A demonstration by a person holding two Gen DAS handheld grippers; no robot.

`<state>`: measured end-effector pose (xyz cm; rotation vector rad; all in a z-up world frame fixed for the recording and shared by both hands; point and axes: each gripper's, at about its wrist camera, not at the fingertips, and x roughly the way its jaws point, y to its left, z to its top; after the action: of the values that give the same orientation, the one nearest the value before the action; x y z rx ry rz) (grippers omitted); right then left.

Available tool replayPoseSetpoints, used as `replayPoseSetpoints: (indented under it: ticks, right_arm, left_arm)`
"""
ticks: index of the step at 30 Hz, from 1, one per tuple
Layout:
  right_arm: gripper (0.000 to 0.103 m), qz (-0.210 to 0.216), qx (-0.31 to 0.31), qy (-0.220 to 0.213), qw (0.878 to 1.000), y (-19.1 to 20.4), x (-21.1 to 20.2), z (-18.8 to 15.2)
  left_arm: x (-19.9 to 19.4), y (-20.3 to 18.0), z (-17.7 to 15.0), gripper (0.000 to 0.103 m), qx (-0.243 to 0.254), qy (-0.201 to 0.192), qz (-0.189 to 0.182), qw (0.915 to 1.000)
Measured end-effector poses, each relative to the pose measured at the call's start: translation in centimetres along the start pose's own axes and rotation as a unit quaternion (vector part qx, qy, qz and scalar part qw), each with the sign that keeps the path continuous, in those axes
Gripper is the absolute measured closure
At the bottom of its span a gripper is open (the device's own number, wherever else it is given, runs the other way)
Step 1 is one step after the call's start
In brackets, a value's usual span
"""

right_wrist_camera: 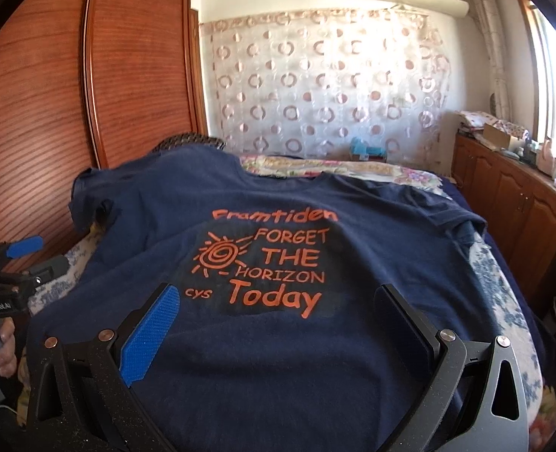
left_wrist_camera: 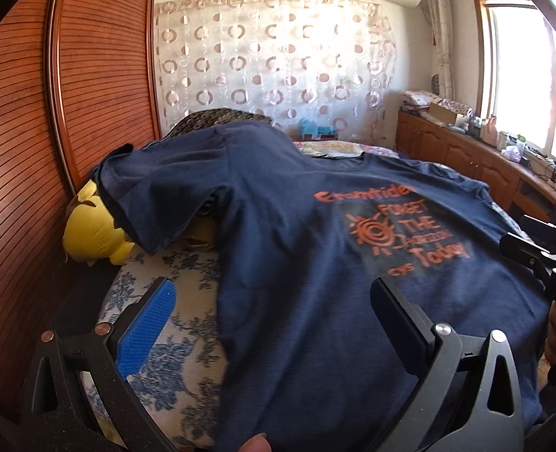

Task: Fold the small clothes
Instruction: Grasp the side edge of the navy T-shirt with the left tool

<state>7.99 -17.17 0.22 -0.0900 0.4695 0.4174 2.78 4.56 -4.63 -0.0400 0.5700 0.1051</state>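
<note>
A navy T-shirt [left_wrist_camera: 296, 233] with orange print lies spread face up on the bed, collar far, hem near me; it also shows in the right wrist view [right_wrist_camera: 278, 358]. Its left sleeve drapes over a yellow plush toy [left_wrist_camera: 93, 229]. My left gripper [left_wrist_camera: 274, 290] is open and empty above the shirt's lower left edge, one finger over the bedspread. My right gripper [right_wrist_camera: 278, 297] is open and empty above the shirt's lower middle, below the print. Each gripper shows at the edge of the other's view: the right one [left_wrist_camera: 541, 256] and the left one [right_wrist_camera: 21, 260].
The bed has a blue floral bedspread [left_wrist_camera: 187, 339]. A wooden wardrobe [left_wrist_camera: 32, 132] stands close on the left. Low wooden cabinets [right_wrist_camera: 523, 203] with clutter run under the window on the right. A patterned curtain [right_wrist_camera: 327, 86] hangs behind the bed.
</note>
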Motion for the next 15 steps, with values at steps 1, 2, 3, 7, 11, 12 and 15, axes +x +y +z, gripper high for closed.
replayPoseSetpoints:
  ticks: [1, 2, 3, 7, 11, 12, 15]
  right_arm:
    - [0.0, 0.002, -0.003, 0.004, 1.0, 0.0, 0.4, 0.3]
    - [0.0, 0.005, -0.005, 0.009, 1.0, -0.1, 0.9, 0.5]
    - [0.0, 0.007, -0.008, 0.014, 1.0, -0.2, 1.4, 0.9]
    - [0.0, 0.019, -0.012, 0.027, 0.999, -0.6, 2.9, 1.7]
    - [0.0, 0.026, -0.019, 0.035, 0.999, -0.9, 3.7, 2.5]
    - [0.0, 0.03, -0.021, 0.036, 0.999, -0.9, 3.7, 2.6]
    - [0.0, 0.054, -0.024, 0.036, 0.998, -1.1, 3.6, 2.8]
  left_arm:
    - [0.3, 0.5, 0.0, 0.0, -0.001, 0.003, 0.004, 1.0]
    - [0.6, 1.1, 0.1, 0.0, -0.002, 0.005, 0.007, 1.0]
    - [0.7, 1.5, 0.0, 0.0, -0.002, 0.005, 0.01, 0.9999]
    - [1.3, 3.2, 0.4, 0.0, -0.01, 0.006, 0.017, 0.9998]
    - [1.6, 5.2, 0.9, 0.0, -0.02, 0.002, 0.013, 0.9997]
    - [1.7, 5.7, 1.1, 0.0, -0.024, 0.002, 0.008, 0.9997]
    - [2.2, 7.3, 1.9, 0.002, -0.035, 0.007, -0.008, 0.9993]
